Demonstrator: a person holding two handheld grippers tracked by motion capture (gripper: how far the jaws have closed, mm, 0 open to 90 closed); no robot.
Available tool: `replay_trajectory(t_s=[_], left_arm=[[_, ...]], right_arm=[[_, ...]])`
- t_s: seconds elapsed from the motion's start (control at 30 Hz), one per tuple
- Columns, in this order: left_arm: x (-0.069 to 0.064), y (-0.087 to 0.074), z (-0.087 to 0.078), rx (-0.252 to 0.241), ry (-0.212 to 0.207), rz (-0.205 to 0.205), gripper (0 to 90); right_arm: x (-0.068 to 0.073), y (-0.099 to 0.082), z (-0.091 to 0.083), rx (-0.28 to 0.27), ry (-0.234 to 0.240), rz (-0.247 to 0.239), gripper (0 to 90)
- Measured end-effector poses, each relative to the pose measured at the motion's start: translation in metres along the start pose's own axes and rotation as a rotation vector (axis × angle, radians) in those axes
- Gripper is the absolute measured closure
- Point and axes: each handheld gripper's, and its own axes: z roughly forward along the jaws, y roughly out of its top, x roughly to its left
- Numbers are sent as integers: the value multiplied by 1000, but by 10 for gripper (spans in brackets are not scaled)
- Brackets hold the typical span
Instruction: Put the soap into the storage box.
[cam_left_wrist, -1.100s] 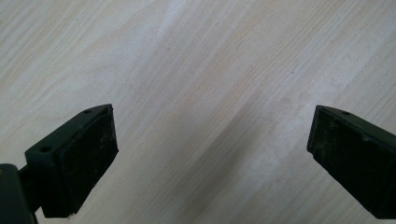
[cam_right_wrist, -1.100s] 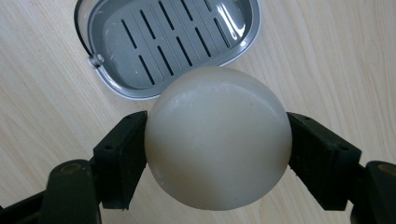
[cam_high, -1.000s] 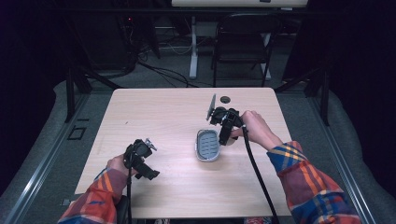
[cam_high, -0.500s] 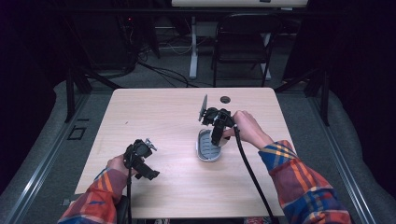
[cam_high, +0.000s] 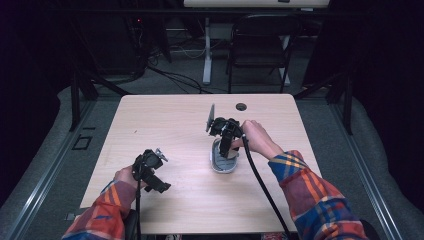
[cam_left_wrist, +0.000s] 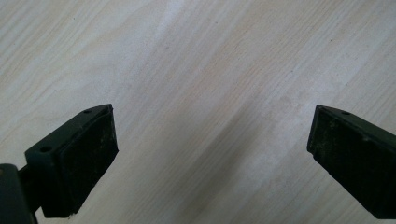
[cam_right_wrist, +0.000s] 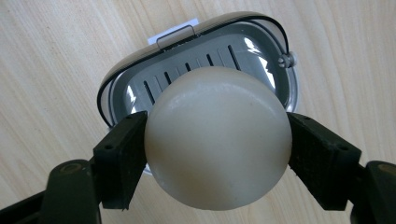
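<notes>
Right tongs (cam_right_wrist: 217, 154) are clamped on a pale, rounded bar of soap (cam_right_wrist: 217, 140), one black pad pressing each side of it. They hang just above a grey soap dish (cam_right_wrist: 266, 60), an oval tray with a slotted floor and a thin wire bail at its far rim. From the high view the dish (cam_high: 223, 161) sits near the middle of the wooden counter (cam_high: 165, 120), and the right tongs (cam_high: 226, 145) point down into it, the person's hand close behind.

Left tongs (cam_left_wrist: 210, 154) stand wide apart with nothing between them, only bare wood grain underneath. In the high view they (cam_high: 150, 170) rest low at the near left of the counter, well apart from the dish.

As I read it, the pick-up is done and the carry is nearly over: the soap is lined up over the tray but I cannot tell whether it touches the slats yet. What is left looks like the last bit of lowering, letting go, and drawing the tongs clear.
</notes>
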Motion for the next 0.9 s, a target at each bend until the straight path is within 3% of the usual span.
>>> replay_trajectory(t_s=[0.37,0.9], left_arm=[[0,0,0,0,-3,1,16],[0,0,0,1,-4,0,16]], right_arm=[[5,12,16,9,9,-11,244],[4,9,30,12,25,1,242]])
